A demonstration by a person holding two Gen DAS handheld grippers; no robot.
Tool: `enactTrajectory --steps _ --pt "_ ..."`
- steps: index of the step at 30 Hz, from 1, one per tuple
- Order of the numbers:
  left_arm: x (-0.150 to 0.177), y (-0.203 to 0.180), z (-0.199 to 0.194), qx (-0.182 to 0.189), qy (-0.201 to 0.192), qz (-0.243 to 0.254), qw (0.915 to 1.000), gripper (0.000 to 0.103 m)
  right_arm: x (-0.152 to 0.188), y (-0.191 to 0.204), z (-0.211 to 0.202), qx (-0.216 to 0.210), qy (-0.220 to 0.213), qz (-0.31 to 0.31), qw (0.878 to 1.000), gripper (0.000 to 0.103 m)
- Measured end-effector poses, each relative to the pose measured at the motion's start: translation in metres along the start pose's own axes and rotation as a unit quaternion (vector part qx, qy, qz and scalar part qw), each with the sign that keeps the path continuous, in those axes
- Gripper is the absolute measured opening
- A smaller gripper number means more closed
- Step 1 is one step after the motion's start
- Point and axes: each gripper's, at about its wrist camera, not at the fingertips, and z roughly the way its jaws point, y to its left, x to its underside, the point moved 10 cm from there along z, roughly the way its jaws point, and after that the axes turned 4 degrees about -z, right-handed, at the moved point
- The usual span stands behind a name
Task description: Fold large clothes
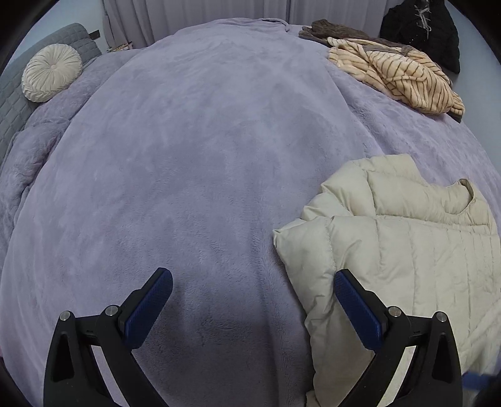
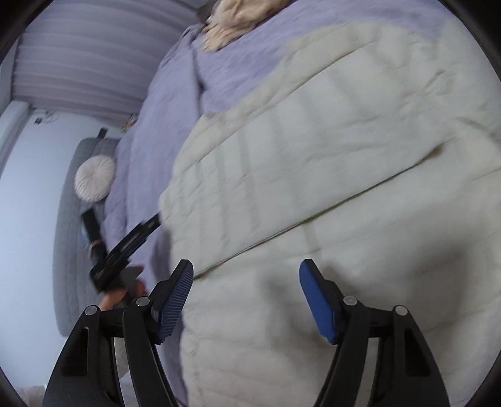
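Observation:
A cream quilted puffer jacket (image 1: 391, 244) lies folded on the lavender blanket, at the lower right in the left wrist view. My left gripper (image 1: 253, 275) is open over bare blanket, with its right finger (image 1: 357, 310) at the jacket's left edge and nothing between the pads. The jacket (image 2: 328, 156) fills most of the blurred right wrist view. My right gripper (image 2: 247, 266) hovers open just above it, holding nothing. A hand (image 2: 122, 297) holding the other gripper shows at the jacket's left edge.
The lavender blanket (image 1: 203, 141) covers a wide bed. A beige striped garment (image 1: 397, 75), a brown one (image 1: 332, 29) and a black one (image 1: 422, 31) lie at the far right. A round cream cushion (image 1: 51, 72) rests against the grey headboard (image 1: 9, 103) on the left.

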Motion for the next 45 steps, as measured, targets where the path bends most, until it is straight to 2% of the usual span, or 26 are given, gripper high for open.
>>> enactTrajectory --steps 1,2,3,5,7,9,10,11,17,20,22,24,25,26,27,28,31,34,36,37,39,41,42,43,44,45 --pt "-0.001 -0.002 0.001 0.004 0.003 -0.002 1.0000 0.103 0.012 0.020 0.022 -0.018 0.019 -0.014 1.000 0.064" --pt "-0.003 -0.003 0.002 0.008 0.005 -0.003 1.0000 0.103 0.022 0.036 0.044 -0.029 0.036 -0.026 0.999 0.052" --pt "-0.004 -0.004 0.003 0.011 0.009 -0.001 0.9999 0.103 0.030 0.049 0.067 -0.041 0.051 -0.032 0.997 0.047" --pt "-0.004 -0.004 0.006 0.010 0.017 0.003 0.9998 0.103 0.038 0.067 0.105 -0.056 0.064 -0.029 0.996 0.043" --pt "-0.003 -0.003 0.010 0.014 0.026 0.002 0.9996 0.103 0.035 0.073 0.131 -0.049 0.054 -0.027 0.997 0.042" --pt "-0.002 -0.003 0.014 0.016 0.032 -0.002 0.9994 0.103 0.028 0.076 0.146 -0.049 0.036 -0.014 0.998 0.035" --pt "-0.001 -0.001 0.015 0.014 0.032 -0.004 0.9994 0.103 0.026 0.077 0.152 -0.054 0.031 -0.009 0.998 0.020" --pt "-0.001 -0.001 0.017 0.013 0.032 -0.005 0.9994 0.103 0.024 0.078 0.158 -0.056 0.031 -0.006 0.998 0.011" --pt "-0.001 -0.001 0.028 0.003 0.033 -0.015 0.9993 0.103 0.029 0.095 0.176 -0.092 0.055 -0.038 0.994 0.008" --pt "-0.001 0.002 0.022 -0.002 0.028 -0.021 0.9994 0.103 0.035 0.091 0.178 -0.060 0.088 -0.060 0.993 0.008" --pt "-0.004 0.005 0.012 -0.007 0.018 -0.017 0.9997 0.103 0.038 0.086 0.162 -0.042 0.098 -0.079 0.991 0.008" --pt "-0.007 0.008 0.000 -0.012 0.002 -0.011 0.9999 0.103 0.040 0.068 0.128 -0.023 0.096 -0.082 0.992 0.010" --pt "-0.007 0.011 -0.005 -0.015 -0.003 -0.010 0.9998 0.103 0.038 0.053 0.109 -0.012 0.090 -0.073 0.993 0.023" --pt "-0.007 0.011 -0.010 -0.015 -0.006 -0.011 0.9998 0.103 0.035 0.035 0.089 -0.001 0.080 -0.057 0.995 0.048" --pt "-0.007 0.012 -0.014 -0.014 -0.010 -0.013 0.9998 0.103 0.032 0.018 0.069 0.002 0.066 -0.033 0.997 0.056" --pt "-0.008 0.011 -0.017 -0.015 -0.013 -0.014 0.9997 0.103 0.026 0.000 0.049 0.005 0.049 -0.007 0.999 0.058" --pt "-0.010 0.004 -0.026 -0.013 -0.023 -0.013 0.9996 0.103 -0.003 -0.051 -0.005 0.059 -0.002 0.039 0.997 0.058" --pt "-0.009 -0.001 -0.029 -0.026 -0.029 -0.003 0.9993 0.103 -0.042 -0.073 -0.046 0.097 -0.044 0.031 0.994 0.058" --pt "-0.005 -0.002 -0.025 -0.037 -0.021 -0.003 0.9991 0.103 -0.053 -0.096 -0.061 0.138 -0.047 0.043 0.988 0.058" --pt "-0.002 -0.002 -0.024 -0.037 -0.017 -0.008 0.9991 0.103 -0.055 -0.110 -0.065 0.152 -0.040 0.072 0.985 0.058" --pt "0.000 -0.003 -0.024 -0.035 -0.016 -0.019 0.9991 0.103 -0.049 -0.131 -0.075 0.153 -0.036 0.126 0.979 0.058" --pt "0.001 -0.004 -0.022 -0.035 -0.014 -0.023 0.9990 0.103 -0.046 -0.141 -0.078 0.154 -0.046 0.142 0.977 0.058" --pt "0.003 -0.006 -0.018 -0.040 -0.009 -0.019 0.9990 0.103 -0.047 -0.145 -0.077 0.143 -0.051 0.143 0.978 0.058" --pt "0.005 -0.008 -0.015 -0.050 -0.006 -0.014 0.9986 0.103 -0.048 -0.152 -0.077 0.132 -0.054 0.141 0.980 0.048" --pt "0.006 -0.008 -0.013 -0.062 -0.007 -0.008 0.9980 0.103 -0.056 -0.151 -0.069 0.130 -0.054 0.133 0.981 0.015" --pt "0.006 -0.008 -0.011 -0.072 -0.009 -0.003 0.9974 0.103 -0.065 -0.150 -0.063 0.141 -0.055 0.119 0.981 0.005"
